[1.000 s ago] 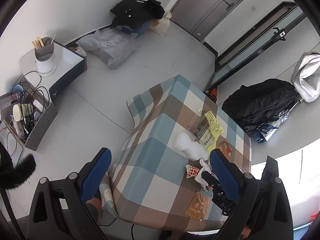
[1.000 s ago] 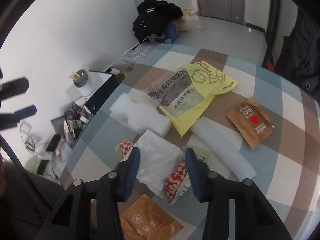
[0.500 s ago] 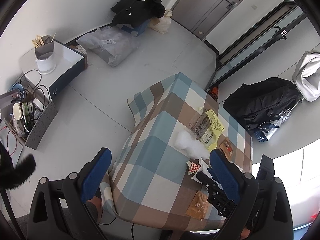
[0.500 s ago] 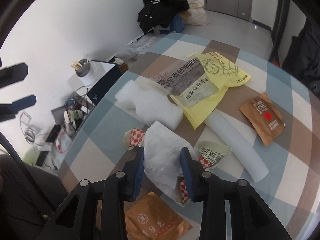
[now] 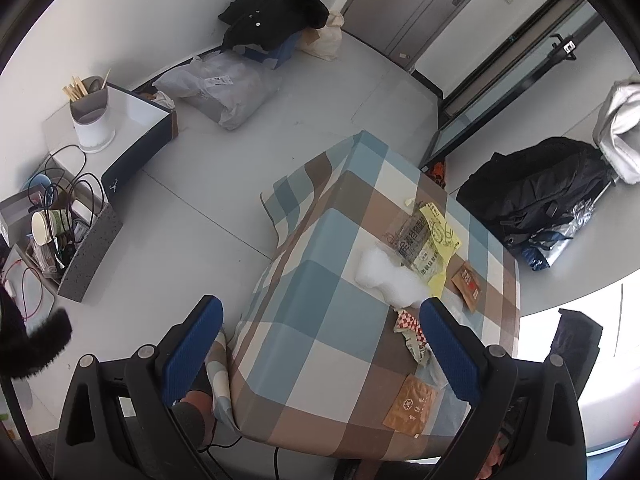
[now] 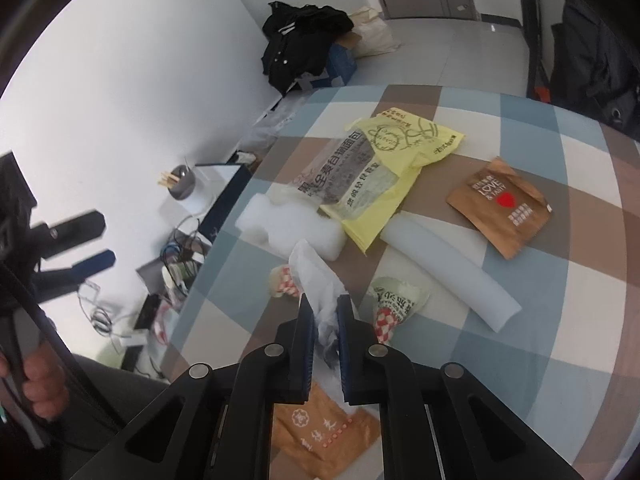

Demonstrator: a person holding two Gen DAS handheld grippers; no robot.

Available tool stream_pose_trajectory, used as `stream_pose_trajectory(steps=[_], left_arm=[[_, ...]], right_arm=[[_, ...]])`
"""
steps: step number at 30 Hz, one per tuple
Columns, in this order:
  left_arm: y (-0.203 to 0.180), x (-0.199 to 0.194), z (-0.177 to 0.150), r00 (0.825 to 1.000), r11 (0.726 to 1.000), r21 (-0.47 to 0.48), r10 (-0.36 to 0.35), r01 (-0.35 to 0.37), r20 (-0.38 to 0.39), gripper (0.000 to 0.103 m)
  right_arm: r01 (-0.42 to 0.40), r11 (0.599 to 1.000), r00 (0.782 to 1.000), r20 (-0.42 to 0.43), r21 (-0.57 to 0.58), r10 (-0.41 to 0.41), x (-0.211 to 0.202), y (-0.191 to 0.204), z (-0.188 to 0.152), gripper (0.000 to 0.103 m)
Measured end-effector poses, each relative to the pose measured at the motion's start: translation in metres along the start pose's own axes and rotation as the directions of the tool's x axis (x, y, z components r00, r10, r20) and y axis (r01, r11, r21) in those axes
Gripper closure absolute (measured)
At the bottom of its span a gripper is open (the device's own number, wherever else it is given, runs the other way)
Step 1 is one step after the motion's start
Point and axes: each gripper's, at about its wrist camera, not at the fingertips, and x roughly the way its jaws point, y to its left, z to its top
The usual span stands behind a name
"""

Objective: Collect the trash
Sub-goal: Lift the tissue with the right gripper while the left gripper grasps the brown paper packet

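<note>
My right gripper [image 6: 323, 306] is shut on a crumpled white tissue [image 6: 316, 276] and holds it above the checked tablecloth [image 6: 592, 304]. Trash lies on the table: a yellow bag [image 6: 400, 168] under a clear printed wrapper [image 6: 340, 172], a white foam block [image 6: 288, 224], a white foam tube [image 6: 452, 268], two brown sachets [image 6: 500, 204] [image 6: 320, 428] and red-checked wrappers [image 6: 390, 306]. My left gripper [image 5: 320, 340] is open and empty, high above the near left side of the table [image 5: 316, 320], with the same trash [image 5: 424, 252] beyond its right finger.
On the floor to the left stand a white box with a utensil cup [image 5: 94, 116], a grey bin of cables and cups [image 5: 60, 240], a grey plastic bag [image 5: 224, 88] and black clothes on a blue box [image 5: 276, 20]. A black backpack [image 5: 548, 192] lies right of the table.
My right gripper has closed on the white tissue and lifted it off the table. The left gripper has stayed high over the table, nearly still.
</note>
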Motion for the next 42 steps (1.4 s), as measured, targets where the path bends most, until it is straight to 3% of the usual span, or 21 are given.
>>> stream_pose_trajectory(steps=[7,13,19,22,24,27,30,33,34,36,37,38,39,40,41,42], left_arm=[[-0.015,0.016,-0.019,0.995,0.996,0.085,-0.028,0.037,-0.099,0.006],[-0.043,0.027,-0.048,0.989,0.975,0.218,-0.018,0.050,-0.148,0.006],[-0.080,0.047,-0.083,0.977,0.919,0.389,0.022,0.064,-0.214,0.006],[-0.095,0.056,-0.098,0.973,0.884,0.466,0.073,0.039,-0.221,0.006],[-0.102,0.062,-0.105,0.969,0.871,0.490,0.095,0.029,-0.227,0.006],[-0.107,0.067,-0.111,0.967,0.859,0.512,0.121,0.010,-0.223,0.006],[-0.112,0.068,-0.117,0.967,0.838,0.545,0.146,-0.008,-0.209,0.006],[-0.115,0.071,-0.120,0.967,0.824,0.566,0.161,-0.021,-0.198,0.006],[-0.117,0.074,-0.119,0.966,0.823,0.568,0.166,-0.024,-0.199,0.006],[-0.116,0.078,-0.120,0.962,0.823,0.567,0.177,-0.028,-0.208,0.006],[-0.115,0.079,-0.120,0.961,0.824,0.566,0.180,-0.030,-0.212,0.006],[-0.114,0.081,-0.120,0.959,0.824,0.566,0.187,-0.034,-0.213,0.006],[-0.116,0.081,-0.120,0.961,0.819,0.572,0.190,-0.042,-0.202,0.006],[-0.116,0.081,-0.120,0.960,0.816,0.576,0.195,-0.046,-0.199,0.006],[-0.117,0.081,-0.120,0.960,0.813,0.580,0.201,-0.054,-0.193,0.006],[-0.119,0.082,-0.120,0.961,0.807,0.587,0.206,-0.060,-0.186,0.006]], right_arm=[[-0.072,0.997,0.995,0.075,0.041,0.069,-0.029,-0.008,-0.001,0.098],[-0.073,0.994,0.989,0.138,0.081,0.061,-0.055,-0.025,-0.005,0.098],[-0.104,0.985,0.976,0.205,0.135,0.075,-0.086,-0.049,-0.015,0.098],[-0.132,0.975,0.972,0.218,0.182,0.091,-0.092,-0.065,-0.021,0.098],[-0.190,0.938,0.971,0.197,0.291,0.136,-0.085,-0.088,-0.027,0.098],[-0.264,0.866,0.956,0.234,0.425,0.176,-0.085,-0.119,-0.038,0.098],[-0.304,0.860,0.944,0.254,0.411,0.212,-0.091,-0.120,-0.037,0.098],[-0.395,0.830,0.905,0.319,0.394,0.280,-0.102,-0.122,-0.037,0.098],[-0.402,0.822,0.902,0.327,0.404,0.281,-0.101,-0.125,-0.038,0.098],[-0.362,0.805,0.926,0.280,0.470,0.252,-0.090,-0.135,-0.041,0.098],[-0.372,0.792,0.923,0.283,0.485,0.261,-0.090,-0.136,-0.043,0.098],[-0.405,0.786,0.906,0.320,0.467,0.277,-0.096,-0.134,-0.043,0.098],[-0.392,0.812,0.906,0.334,0.432,0.259,-0.102,-0.129,-0.041,0.098],[-0.322,0.867,0.923,0.331,0.381,0.197,-0.108,-0.123,-0.037,0.098],[-0.294,0.870,0.937,0.299,0.395,0.181,-0.103,-0.124,-0.036,0.098],[-0.318,0.840,0.938,0.276,0.439,0.211,-0.095,-0.130,-0.039,0.098]])
